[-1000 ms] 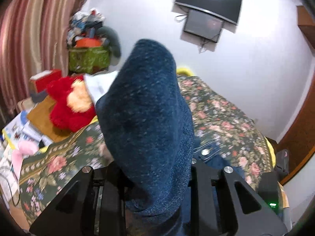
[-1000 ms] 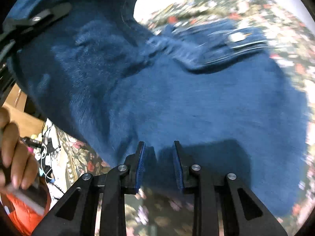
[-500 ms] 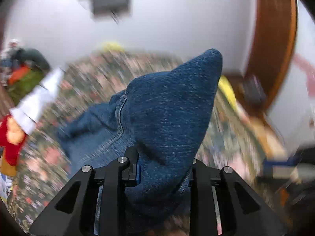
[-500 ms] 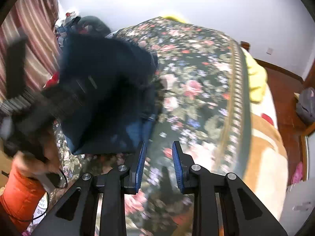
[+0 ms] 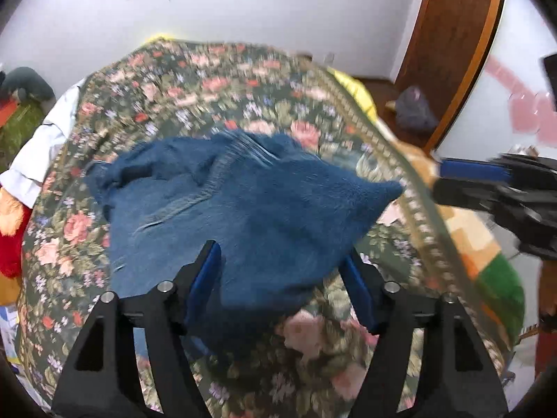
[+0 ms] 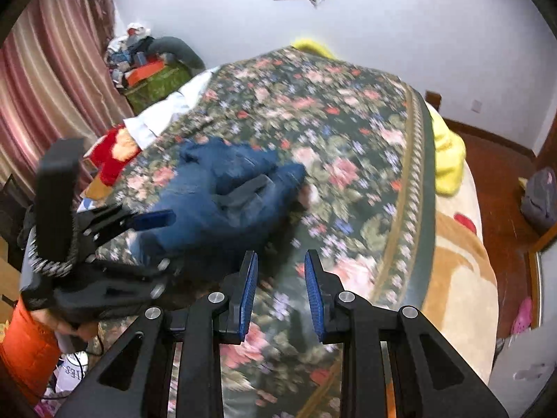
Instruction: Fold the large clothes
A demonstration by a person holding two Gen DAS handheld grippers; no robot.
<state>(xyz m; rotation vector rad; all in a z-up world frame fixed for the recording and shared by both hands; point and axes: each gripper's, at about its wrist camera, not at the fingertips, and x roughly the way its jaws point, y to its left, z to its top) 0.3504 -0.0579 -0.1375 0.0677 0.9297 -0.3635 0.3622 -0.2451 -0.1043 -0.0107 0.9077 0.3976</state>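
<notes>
A dark blue denim garment lies bunched on the floral bedspread. My left gripper is open, its jaws wide apart on either side of the garment's near end, which lies loose between them. In the right wrist view the same garment sits left of centre with the left gripper over it. My right gripper is open and empty above bare bedspread, to the right of the garment. It shows blurred at the right edge of the left wrist view.
A red plush toy and a white cloth lie at the bed's left side. A cluttered green box stands by the curtain. A yellow blanket hangs off the right edge. A grey bag sits on the wooden floor.
The left gripper opened and let go of the garment, which dropped from held up onto the bed. The right gripper drew back from the garment and stayed open.
</notes>
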